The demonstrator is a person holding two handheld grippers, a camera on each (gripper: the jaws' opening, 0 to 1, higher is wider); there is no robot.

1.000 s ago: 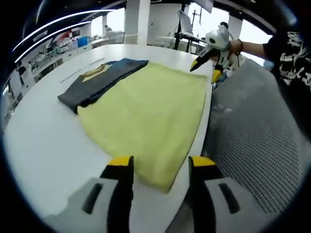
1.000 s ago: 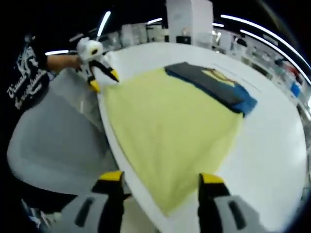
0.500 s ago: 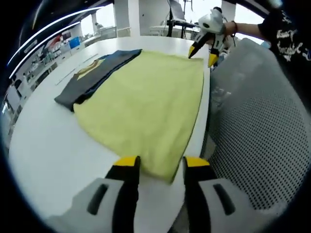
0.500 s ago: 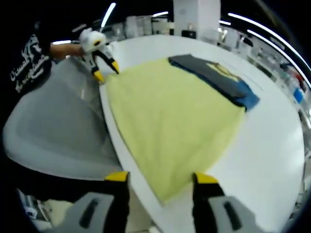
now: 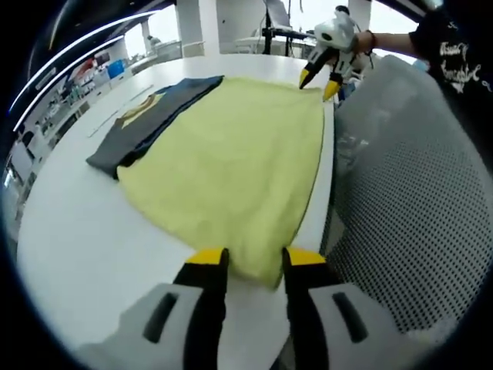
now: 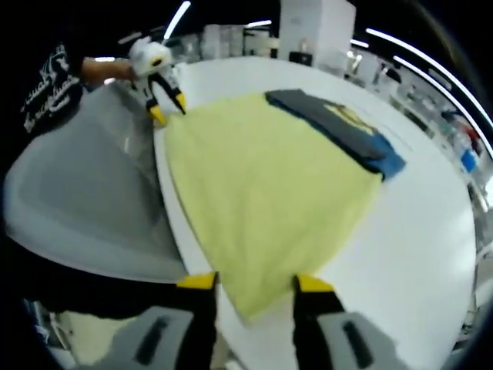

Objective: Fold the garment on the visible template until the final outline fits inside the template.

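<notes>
A yellow cloth point(image 5: 231, 154) point(image 6: 262, 185) lies spread flat on the white round table point(image 5: 69, 231). A dark folded garment with a yellow print point(image 5: 146, 123) point(image 6: 335, 123) rests along the cloth's far side. My left gripper point(image 5: 254, 260) is open, its jaws either side of the cloth's near corner at the table edge. In the right gripper view, my right gripper point(image 6: 254, 284) stands open around the opposite near-edge corner. Each gripper also appears in the other's view, held in a hand: the right gripper point(image 5: 317, 82) and the left gripper point(image 6: 169, 109), both at cloth corners.
A grey mesh chair point(image 5: 400, 216) point(image 6: 77, 200) stands close against the table edge beside the cloth. A person's arm and dark printed sleeve point(image 5: 454, 46) reach in from that side. Shelves and benches stand far behind the table.
Both grippers have moved in toward their corners of the yellow cloth, and the jaws of each have narrowed around the corner. The cloth and dark garment lie as before.
</notes>
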